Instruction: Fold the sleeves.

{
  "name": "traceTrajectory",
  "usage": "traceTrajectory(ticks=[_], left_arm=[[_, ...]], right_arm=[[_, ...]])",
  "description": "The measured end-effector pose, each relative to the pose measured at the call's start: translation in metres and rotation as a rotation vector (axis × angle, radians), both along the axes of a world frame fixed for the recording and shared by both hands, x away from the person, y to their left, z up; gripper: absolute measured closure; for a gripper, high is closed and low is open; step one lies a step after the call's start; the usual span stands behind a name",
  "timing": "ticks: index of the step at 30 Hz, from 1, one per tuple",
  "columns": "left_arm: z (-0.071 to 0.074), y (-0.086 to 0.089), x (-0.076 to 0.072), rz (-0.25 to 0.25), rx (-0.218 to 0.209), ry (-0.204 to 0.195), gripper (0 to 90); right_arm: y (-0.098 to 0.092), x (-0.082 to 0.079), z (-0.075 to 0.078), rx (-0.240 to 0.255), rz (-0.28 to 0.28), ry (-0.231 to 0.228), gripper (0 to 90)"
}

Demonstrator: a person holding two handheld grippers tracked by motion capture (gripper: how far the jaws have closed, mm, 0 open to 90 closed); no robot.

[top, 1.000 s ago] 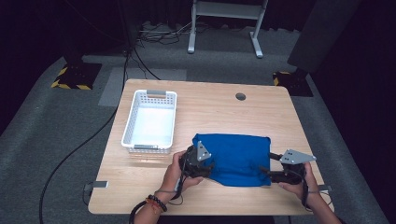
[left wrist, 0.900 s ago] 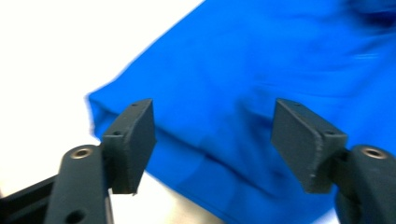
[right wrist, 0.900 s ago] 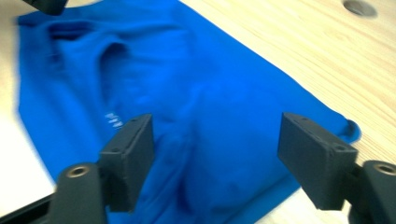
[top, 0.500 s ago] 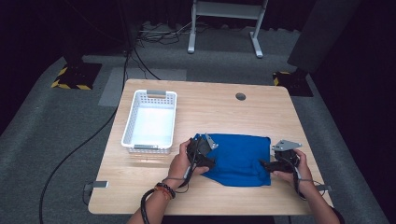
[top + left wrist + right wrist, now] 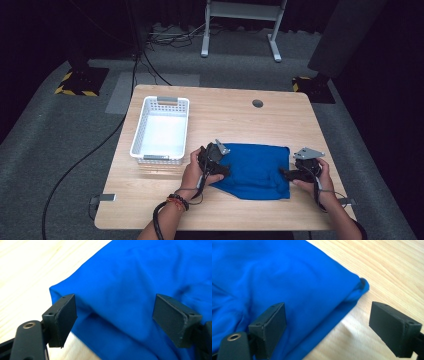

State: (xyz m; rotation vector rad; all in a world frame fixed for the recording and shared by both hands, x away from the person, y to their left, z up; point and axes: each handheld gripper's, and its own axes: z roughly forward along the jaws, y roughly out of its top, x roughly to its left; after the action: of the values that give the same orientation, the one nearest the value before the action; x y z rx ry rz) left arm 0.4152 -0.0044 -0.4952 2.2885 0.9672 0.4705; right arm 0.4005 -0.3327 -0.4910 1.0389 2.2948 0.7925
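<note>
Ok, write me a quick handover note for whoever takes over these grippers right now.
Left gripper: open, jaws have just been opening, pads off the blue cloth at its left edge.
Right gripper: open, jaws have just been opening, one jaw over the cloth's right edge, the other over bare table.
Cloth: lies folded on the near right of the table, layered edges visible, held by neither gripper.
White basket: empty, left of the cloth.
Done: cloth folded and let go.
Left: probably another fold, or moving it into the basket.
</note>
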Motion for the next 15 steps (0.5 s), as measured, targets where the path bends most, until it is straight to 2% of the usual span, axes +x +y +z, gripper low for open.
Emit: traceTrajectory(ticks=[2, 3, 5, 10, 12, 15], left_arm=[[-0.001, -0.001, 0.004, 0.002, -0.022, 0.014, 17.3], [-0.001, -0.001, 0.004, 0.005, -0.022, 0.016, 16.7], [-0.001, -0.001, 0.001, -0.02, -0.019, 0.015, 16.5], [0.004, -0.003, -0.019, -0.07, 0.02, -0.031, 14.7], [0.006, -0.003, -0.026, -0.099, 0.022, -0.03, 14.3], [0.008, -0.002, -0.038, -0.13, 0.026, -0.039, 13.5]], right_arm=[[0.0, 0.005, -0.003, 0.007, -0.006, 0.0, 12.3], [-0.001, 0.006, -0.004, 0.024, -0.009, 0.008, 12.5], [-0.001, 0.006, -0.003, 0.019, -0.003, 0.004, 12.3], [0.007, -0.008, 0.001, 0.001, 0.079, -0.014, 11.1], [0.009, -0.013, 0.003, 0.002, 0.105, -0.016, 11.1], [0.013, -0.021, 0.003, -0.001, 0.161, 0.005, 10.4]])
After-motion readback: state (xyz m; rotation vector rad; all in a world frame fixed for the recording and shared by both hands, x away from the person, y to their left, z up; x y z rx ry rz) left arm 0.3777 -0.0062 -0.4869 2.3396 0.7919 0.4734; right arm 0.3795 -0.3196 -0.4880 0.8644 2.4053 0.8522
